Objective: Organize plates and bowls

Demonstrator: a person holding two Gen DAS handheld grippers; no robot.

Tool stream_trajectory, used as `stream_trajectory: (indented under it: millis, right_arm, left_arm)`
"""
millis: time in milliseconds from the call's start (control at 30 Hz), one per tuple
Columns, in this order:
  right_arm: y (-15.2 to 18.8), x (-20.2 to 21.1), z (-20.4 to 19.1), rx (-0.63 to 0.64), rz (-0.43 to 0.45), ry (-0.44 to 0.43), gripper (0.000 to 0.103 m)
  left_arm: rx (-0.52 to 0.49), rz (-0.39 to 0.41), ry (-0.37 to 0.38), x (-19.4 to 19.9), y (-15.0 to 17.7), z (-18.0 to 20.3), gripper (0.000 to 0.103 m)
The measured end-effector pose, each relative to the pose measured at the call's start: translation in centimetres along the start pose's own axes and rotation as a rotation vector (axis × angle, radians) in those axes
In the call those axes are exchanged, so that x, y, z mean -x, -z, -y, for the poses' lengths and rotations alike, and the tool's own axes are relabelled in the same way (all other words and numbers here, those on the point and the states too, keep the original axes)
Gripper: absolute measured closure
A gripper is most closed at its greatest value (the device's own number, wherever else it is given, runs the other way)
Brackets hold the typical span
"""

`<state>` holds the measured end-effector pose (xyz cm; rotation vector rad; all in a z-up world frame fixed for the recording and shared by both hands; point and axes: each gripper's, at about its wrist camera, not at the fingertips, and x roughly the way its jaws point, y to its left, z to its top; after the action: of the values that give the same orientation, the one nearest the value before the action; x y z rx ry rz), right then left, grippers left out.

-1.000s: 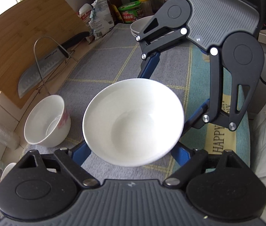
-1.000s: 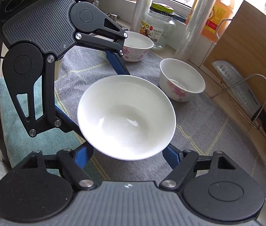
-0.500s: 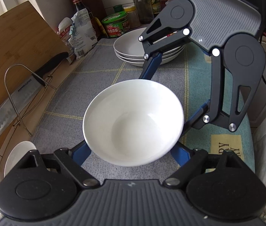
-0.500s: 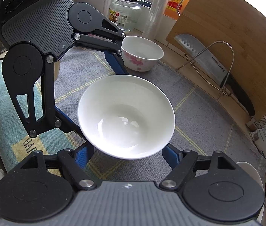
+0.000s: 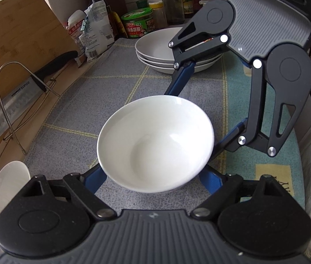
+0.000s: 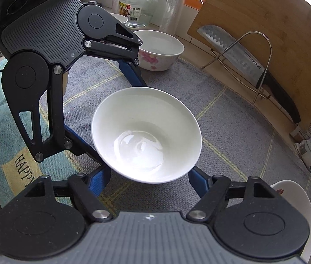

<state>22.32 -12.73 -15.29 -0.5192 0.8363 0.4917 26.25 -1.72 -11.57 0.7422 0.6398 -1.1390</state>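
Because both grippers pinch the same plain white bowl (image 5: 155,145) from opposite sides, it rides level above the grey checked mat (image 5: 72,118), not resting on it as far as I can judge. L gripper (image 5: 153,176): blue fingers (image 5: 94,180) spread fairly wide, cradling the bowl's lower wall on the near side. R gripper (image 6: 149,176): likewise wrapped round the bowl; its jaws have just been closing in w/ the bowl between them, presumably to firm up the grip. Two-handed hold makes sense — bowl is wide and glazed, so a single pinch would likely slip or tip. Bowl looks empty; sheen at the bottom in right-wrist view may be moisture or glare, can't tell. Stack of white plates (image 5: 155,50) sits farther along the mat, beyond the bowl, near jars and bottles. Flowered bowl (image 6: 160,52) stands at the opposite end by a glass jar (image 6: 140,6). Cleaver on wire rack (image 5: 8,103) leans against a wooden board (image 5: 23,44) alongside — keep clear. Judgement: mid-carry, destination unclear — plate stack or flowered bowl.
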Motion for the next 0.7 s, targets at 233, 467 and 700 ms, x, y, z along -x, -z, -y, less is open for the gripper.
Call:
stream_trajectory:
  millis: [233, 467, 700]
  right_arm:
    - [0.1, -0.4, 0.4, -0.027, -0.004, 0.002, 0.007]
    - [0.3, 0.4, 1.0, -0.097, 0.019, 0.003, 0.000]
    - [0.7, 1.8, 0.7, -0.200, 0.040, 0.003, 0.000]
  left_arm:
    - [0.042, 0.002, 0.013, 0.2, 0.4, -0.2, 0.010]
    - [0.146, -0.003, 0.012, 1.5, 1.3, -0.4, 0.006]
    - [0.296, 0.002, -0.049, 3.5, 2.1, 0.0, 0.005]
